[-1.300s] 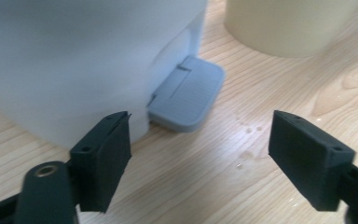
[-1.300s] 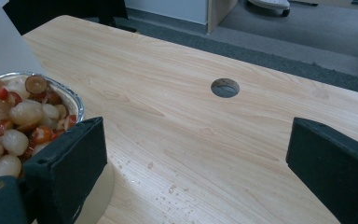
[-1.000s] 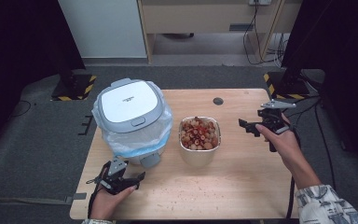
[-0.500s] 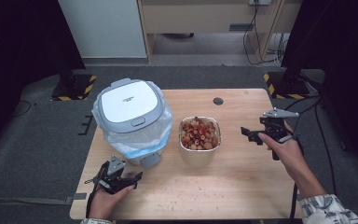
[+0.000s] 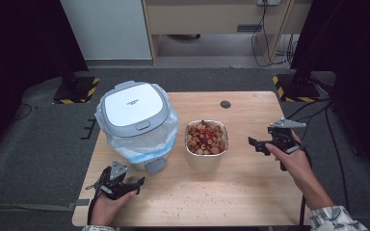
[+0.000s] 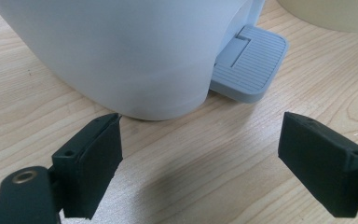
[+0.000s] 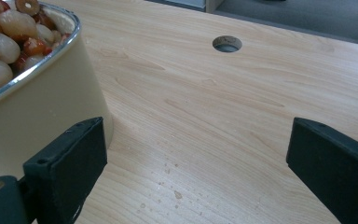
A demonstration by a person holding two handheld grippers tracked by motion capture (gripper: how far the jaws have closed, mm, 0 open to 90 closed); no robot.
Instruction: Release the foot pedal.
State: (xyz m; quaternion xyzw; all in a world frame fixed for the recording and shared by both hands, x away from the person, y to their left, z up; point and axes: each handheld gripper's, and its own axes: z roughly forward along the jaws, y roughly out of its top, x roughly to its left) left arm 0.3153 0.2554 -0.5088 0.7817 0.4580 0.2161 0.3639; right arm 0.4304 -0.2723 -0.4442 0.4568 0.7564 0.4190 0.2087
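A white pedal bin [image 5: 136, 122] with a closed grey-rimmed lid and a plastic liner stands at the table's left. Its grey pedal [image 5: 156, 164] sticks out toward the front. Beside it sits a cream bowl [image 5: 206, 139] heaped with red and pale food pieces. My left gripper [image 5: 134, 183] rests low by the front-left edge, open and empty. In the left gripper view its jaws [image 6: 200, 154] face the bin wall [image 6: 121, 46] and the pedal [image 6: 249, 63]. My right gripper [image 5: 253, 144] hovers to the right of the bowl, open and empty. Its jaws [image 7: 196, 163] sit beside the bowl wall [image 7: 37, 107].
A round cable hole [image 5: 225, 104] lies in the wooden table [image 5: 250, 192] behind the bowl. Small specks dot the wood near the front. The table drops off to dark floor on all sides; cables trail at the right.
My right gripper has sunk toward the table and drifted a little nearer the front, still open. The left gripper, bin and bowl have stayed where they were.
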